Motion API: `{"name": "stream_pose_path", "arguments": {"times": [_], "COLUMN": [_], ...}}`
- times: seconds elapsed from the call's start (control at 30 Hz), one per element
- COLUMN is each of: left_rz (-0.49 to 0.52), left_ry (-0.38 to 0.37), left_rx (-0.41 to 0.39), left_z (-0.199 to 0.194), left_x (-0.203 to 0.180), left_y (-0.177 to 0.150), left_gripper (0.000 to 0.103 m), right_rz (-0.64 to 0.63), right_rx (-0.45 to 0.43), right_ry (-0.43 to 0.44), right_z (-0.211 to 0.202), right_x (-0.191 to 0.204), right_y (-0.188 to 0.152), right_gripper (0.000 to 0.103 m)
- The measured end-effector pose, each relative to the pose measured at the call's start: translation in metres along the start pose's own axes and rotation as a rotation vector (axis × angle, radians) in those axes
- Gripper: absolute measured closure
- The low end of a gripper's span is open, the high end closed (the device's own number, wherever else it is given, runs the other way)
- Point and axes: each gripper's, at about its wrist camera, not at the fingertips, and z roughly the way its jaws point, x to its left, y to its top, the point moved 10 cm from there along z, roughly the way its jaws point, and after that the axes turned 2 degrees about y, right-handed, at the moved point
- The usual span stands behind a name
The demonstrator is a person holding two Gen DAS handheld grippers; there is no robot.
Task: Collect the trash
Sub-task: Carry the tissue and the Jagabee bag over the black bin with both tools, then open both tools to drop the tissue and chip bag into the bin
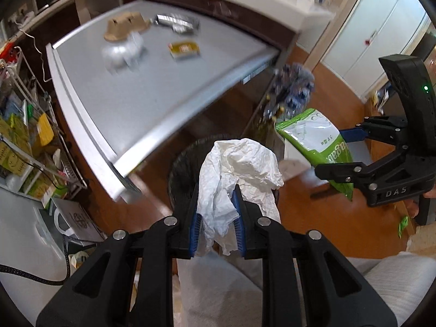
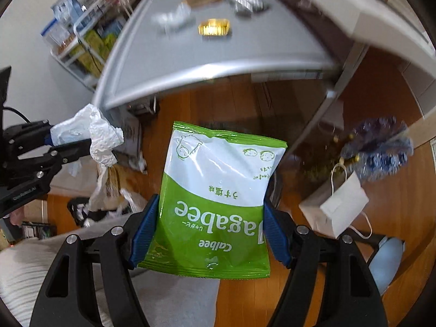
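table [image 1: 114, 103]: carton [image 1: 124, 27], wrapper [image 1: 177, 23], packet [image 1: 184, 49] on it | bin [image 1: 182, 169] on floor beside table

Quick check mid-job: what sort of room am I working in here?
Most likely a lived-in home kitchen or dining corner. A grey table holding leftover packaging stands on a wood floor below a raised counter, and a wire rack crammed with boxed groceries stands beside it.
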Motion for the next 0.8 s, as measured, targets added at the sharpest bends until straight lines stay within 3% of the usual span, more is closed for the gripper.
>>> {"name": "stream_pose_path", "arguments": {"times": [0.3, 0.63, 0.7, 0.77, 0.8], "left_rz": [-0.017, -0.014, -0.024, -0.044, -0.056], "left_ry": [0.016, 0.027, 0.025, 0.017, 0.015], "left_rx": [0.04, 0.036, 0.035, 0.029, 0.023], "left_z": [0.035, 0.04, 0.04, 0.038, 0.036], "left_x": [0.002, 0.0, 0.001, 0.002, 0.004], "left_y": [0.0, 0.007, 0.009, 0.009, 0.01], "left_gripper": [0.08, 0.077, 0.07, 0.05, 0.045], "right_rz": [0.055, 0.071, 0.082, 0.097, 0.105], "right_rx": [0.056, 0.069, 0.071, 0.065, 0.055], "right_ry": [0.002, -0.01, -0.008, -0.021, -0.025], "right_z": [0.045, 0.056, 0.057, 0.055, 0.054], "right_x": [-0.011, -0.019, -0.02, -0.023, -0.025], "right_y": [-0.001, 0.006, 0.007, 0.009, 0.01], "right_gripper": [0.033, 0.032, 0.029, 0.017, 0.013]}}
